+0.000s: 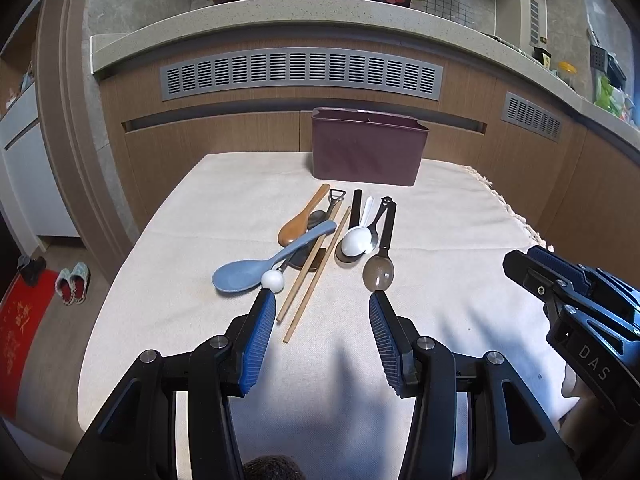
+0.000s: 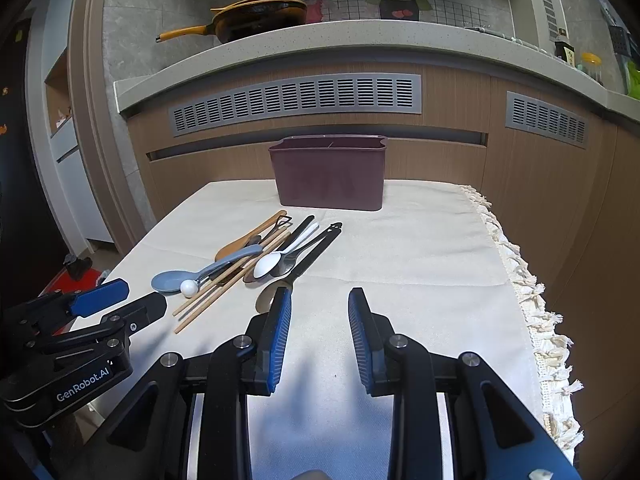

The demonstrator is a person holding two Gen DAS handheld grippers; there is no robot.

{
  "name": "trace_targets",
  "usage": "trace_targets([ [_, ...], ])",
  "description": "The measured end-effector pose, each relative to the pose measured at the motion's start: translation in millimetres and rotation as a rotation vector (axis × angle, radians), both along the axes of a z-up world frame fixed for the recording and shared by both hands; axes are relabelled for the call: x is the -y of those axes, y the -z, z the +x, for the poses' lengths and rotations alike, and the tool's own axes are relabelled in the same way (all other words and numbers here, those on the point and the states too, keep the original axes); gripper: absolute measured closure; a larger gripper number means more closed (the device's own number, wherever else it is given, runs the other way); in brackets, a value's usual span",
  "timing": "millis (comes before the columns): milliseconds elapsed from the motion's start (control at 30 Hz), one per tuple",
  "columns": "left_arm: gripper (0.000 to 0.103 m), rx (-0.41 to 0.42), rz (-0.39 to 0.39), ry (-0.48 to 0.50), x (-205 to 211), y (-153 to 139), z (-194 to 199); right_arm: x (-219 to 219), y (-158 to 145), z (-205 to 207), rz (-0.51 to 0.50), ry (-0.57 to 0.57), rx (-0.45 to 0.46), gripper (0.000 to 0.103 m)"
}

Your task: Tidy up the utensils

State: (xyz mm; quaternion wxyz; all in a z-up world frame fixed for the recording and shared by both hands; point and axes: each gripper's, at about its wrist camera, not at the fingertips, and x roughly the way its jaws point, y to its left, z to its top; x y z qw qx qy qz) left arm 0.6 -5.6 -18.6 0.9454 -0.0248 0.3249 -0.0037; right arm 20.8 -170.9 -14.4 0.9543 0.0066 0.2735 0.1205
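Observation:
A pile of utensils lies mid-table: a blue rice paddle, a wooden spoon, two chopsticks, a white spoon, a white ball-ended tool, a clear brown scoop and several dark pieces. A maroon utensil holder stands behind them. My left gripper is open and empty, just short of the pile. My right gripper is open and empty, to the right of the pile.
The table carries a cream cloth with a fringed right edge. A kitchen counter with a yellow-handled pan stands behind. Slippers and a red mat lie on the floor at left.

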Motion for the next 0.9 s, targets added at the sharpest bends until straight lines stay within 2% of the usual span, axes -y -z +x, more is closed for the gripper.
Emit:
trace_targets([
  [900,0.053,-0.024,-0.010,0.002,-6.2,-1.0,1.0,-0.3,1.8,1.4,0.000,0.000,-0.016,0.075],
])
